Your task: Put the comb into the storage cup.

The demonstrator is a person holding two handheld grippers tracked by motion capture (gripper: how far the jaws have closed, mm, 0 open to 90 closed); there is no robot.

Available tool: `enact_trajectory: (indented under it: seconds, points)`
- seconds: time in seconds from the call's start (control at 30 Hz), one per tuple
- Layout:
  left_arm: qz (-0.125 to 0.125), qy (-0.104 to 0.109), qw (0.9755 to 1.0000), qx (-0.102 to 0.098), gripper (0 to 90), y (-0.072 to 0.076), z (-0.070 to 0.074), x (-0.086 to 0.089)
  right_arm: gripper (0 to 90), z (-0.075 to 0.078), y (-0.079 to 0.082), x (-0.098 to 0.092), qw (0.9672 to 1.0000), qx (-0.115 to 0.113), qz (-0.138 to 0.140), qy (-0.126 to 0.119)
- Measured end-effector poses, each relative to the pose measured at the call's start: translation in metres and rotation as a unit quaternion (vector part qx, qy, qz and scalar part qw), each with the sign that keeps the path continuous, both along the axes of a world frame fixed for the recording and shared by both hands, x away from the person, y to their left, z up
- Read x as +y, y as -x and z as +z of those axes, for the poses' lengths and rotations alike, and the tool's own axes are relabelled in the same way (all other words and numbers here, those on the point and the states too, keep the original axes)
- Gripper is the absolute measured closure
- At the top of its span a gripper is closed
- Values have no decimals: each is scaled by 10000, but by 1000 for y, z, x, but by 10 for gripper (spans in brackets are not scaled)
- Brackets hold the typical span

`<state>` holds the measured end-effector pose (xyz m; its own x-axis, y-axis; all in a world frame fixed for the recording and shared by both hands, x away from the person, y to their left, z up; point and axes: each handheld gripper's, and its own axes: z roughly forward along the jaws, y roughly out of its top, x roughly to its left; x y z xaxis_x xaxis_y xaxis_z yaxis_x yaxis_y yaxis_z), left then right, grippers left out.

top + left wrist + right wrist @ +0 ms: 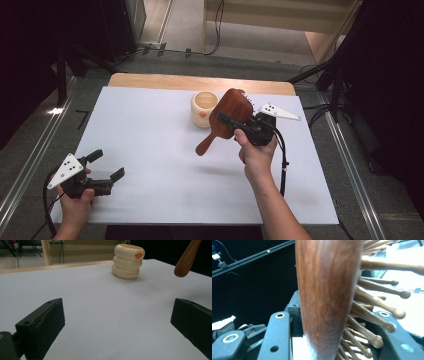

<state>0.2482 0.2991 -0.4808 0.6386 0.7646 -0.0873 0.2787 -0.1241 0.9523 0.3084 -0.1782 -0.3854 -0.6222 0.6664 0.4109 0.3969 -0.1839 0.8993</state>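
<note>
Gripping a wooden hairbrush (231, 112) above the table (150, 135), the right gripper (239, 126) clamps its head; left gripper (107, 165) gapes wide.

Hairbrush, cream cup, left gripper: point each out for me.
hairbrush (231, 111), high view, on its wooden back.
cream cup (127, 262), left gripper view, on its ribbed side wall.
left gripper (107, 164), high view, midway between its open fingertips.

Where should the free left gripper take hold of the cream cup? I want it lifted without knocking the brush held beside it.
Probably across the ribbed body of the cream cup, low on its middle ring. It stands upright on the table and its stacked bulges give grooves for the jaws. Come from the near left, where the left gripper waits open, since the wooden hairbrush in the right gripper hangs at its right.
</note>
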Motion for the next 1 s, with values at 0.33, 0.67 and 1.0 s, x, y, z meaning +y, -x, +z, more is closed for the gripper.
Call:
enact_trajectory:
  seconds: [0.33,0.67,1.0]
  points:
    - [-18,-51,10000,-34,0,2,-3,-2,525,10,-12,-4,9999,-61,-102,25]
    - [14,-37,10000,-34,0,2,-4,-2,526,17,-26,-6,9997,-85,-218,41]
    - [42,-95,9999,-80,0,3,-5,-3,525,23,-38,-12,9993,-94,-371,6]
